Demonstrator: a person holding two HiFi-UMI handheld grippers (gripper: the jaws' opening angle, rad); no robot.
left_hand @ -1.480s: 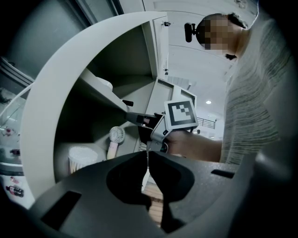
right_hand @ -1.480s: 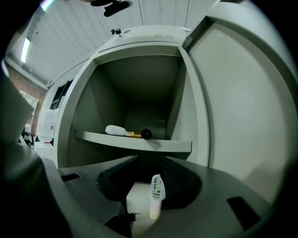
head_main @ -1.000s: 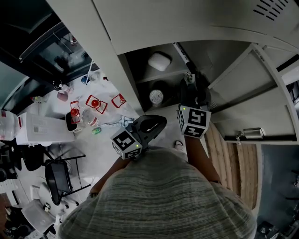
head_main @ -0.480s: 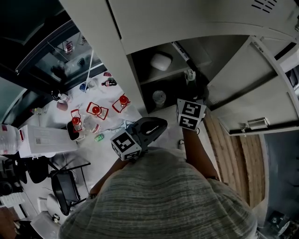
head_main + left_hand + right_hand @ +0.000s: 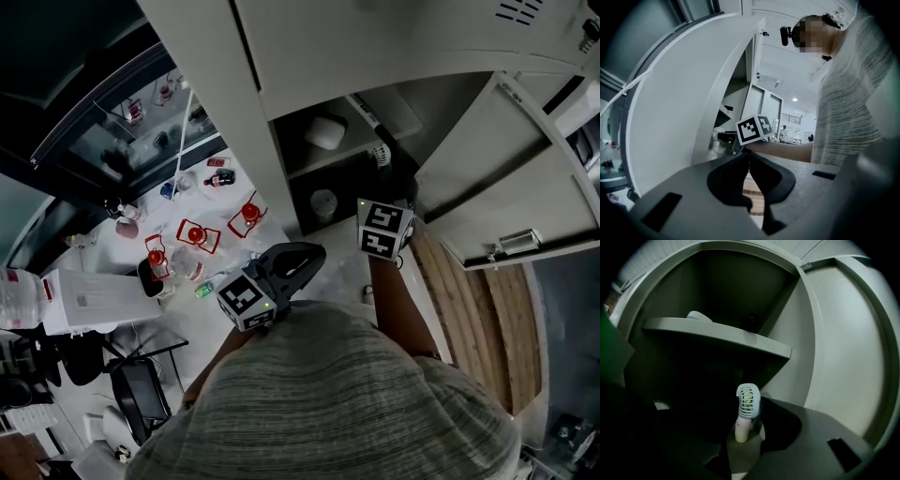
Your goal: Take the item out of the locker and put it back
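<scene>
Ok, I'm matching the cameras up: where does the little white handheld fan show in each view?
Head view: the fan sits in the locker's lower compartment, just above the picture's centre.
Left gripper view: small and far off, left of centre, inside the open locker.
Right gripper view: lower centre, standing upright.
Shared landmark: the shelf right above the fan, clearest in the head view and the right gripper view.
</scene>
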